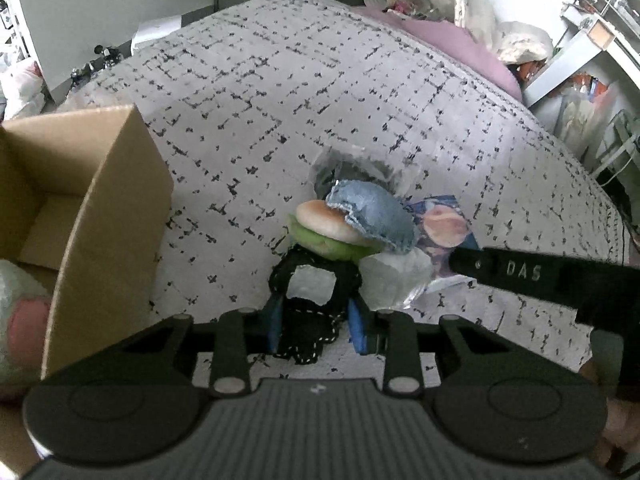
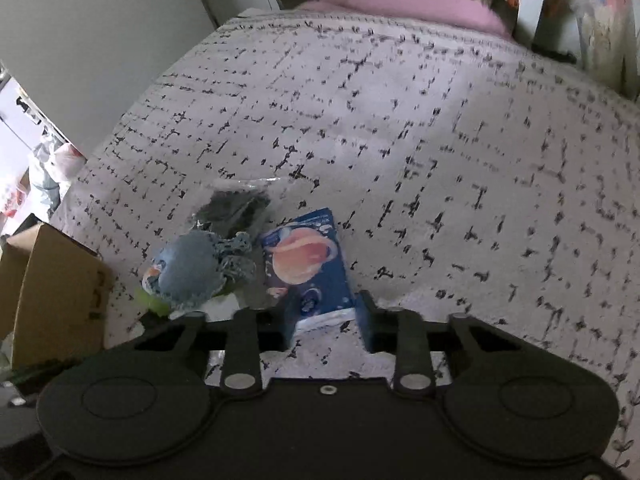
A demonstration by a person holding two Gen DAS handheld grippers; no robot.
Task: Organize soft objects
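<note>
On the patterned bedspread (image 1: 280, 100) lies a small pile of soft things. My left gripper (image 1: 316, 320) is shut on a black fabric piece (image 1: 308, 332) with white stitching and a clear window. Just beyond it sit a burger-shaped plush (image 1: 324, 228) and a blue denim piece (image 1: 372, 216) that lies over the plush, with crumpled clear plastic (image 1: 392, 280) beside them. My right gripper (image 2: 326, 316) is shut on the near end of a blue packet (image 2: 306, 264) printed with an orange planet. One of its black fingers (image 1: 520, 272) reaches in from the right in the left wrist view.
An open cardboard box (image 1: 100, 208) stands at the left on the bed, with a pale plush with a pink patch (image 1: 20, 320) inside. A pink pillow (image 1: 452, 40) lies at the bed's far end. White shelves (image 1: 592, 40) and clutter stand at the right.
</note>
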